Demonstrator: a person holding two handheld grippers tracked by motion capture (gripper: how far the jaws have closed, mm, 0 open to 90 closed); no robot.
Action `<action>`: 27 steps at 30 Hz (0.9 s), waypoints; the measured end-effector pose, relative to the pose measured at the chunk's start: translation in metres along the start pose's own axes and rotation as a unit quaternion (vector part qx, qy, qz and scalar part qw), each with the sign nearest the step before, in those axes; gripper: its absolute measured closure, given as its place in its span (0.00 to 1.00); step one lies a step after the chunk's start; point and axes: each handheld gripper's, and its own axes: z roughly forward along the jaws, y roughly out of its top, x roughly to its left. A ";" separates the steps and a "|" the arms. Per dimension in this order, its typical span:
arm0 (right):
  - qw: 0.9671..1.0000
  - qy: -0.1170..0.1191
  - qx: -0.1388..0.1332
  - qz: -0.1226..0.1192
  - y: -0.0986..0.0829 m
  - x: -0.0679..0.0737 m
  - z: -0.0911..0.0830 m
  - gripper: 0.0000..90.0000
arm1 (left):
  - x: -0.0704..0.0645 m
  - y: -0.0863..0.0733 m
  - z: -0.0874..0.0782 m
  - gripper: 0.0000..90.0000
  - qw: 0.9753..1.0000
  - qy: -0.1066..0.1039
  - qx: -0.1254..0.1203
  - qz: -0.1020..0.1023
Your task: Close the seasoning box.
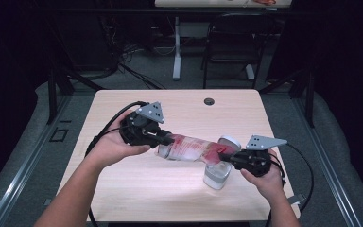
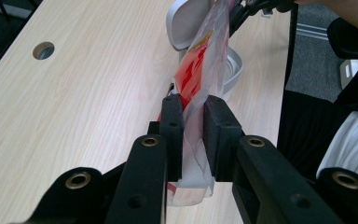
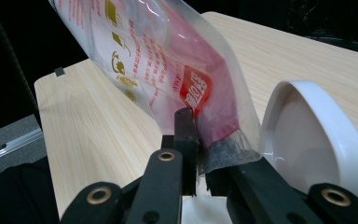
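Both grippers pinch the plastic bag (image 1: 191,147), left gripper (image 1: 163,137) and right gripper (image 1: 231,158), stretched above the open white container (image 1: 217,175) near the desk's (image 1: 123,179) right. Tilting slowly should avoid spills.

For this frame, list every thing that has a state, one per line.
Bag: lifted, stretched between both grippers, over the container.
Left hand-held gripper: shut on bag's end.
Right hand-held gripper: shut on bag's other end.
Container: upright on table, open.
Lid: hinged back.
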 end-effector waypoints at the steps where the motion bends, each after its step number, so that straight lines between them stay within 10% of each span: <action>1: 1.000 0.000 0.000 0.000 0.000 0.000 0.000 0.96 | 0.000 0.000 0.000 0.88 1.000 0.000 0.000 0.000; 27: 1.000 -0.002 0.002 0.001 -0.001 0.000 -0.001 0.96 | 0.000 0.004 0.000 0.88 1.000 0.001 -0.003 0.005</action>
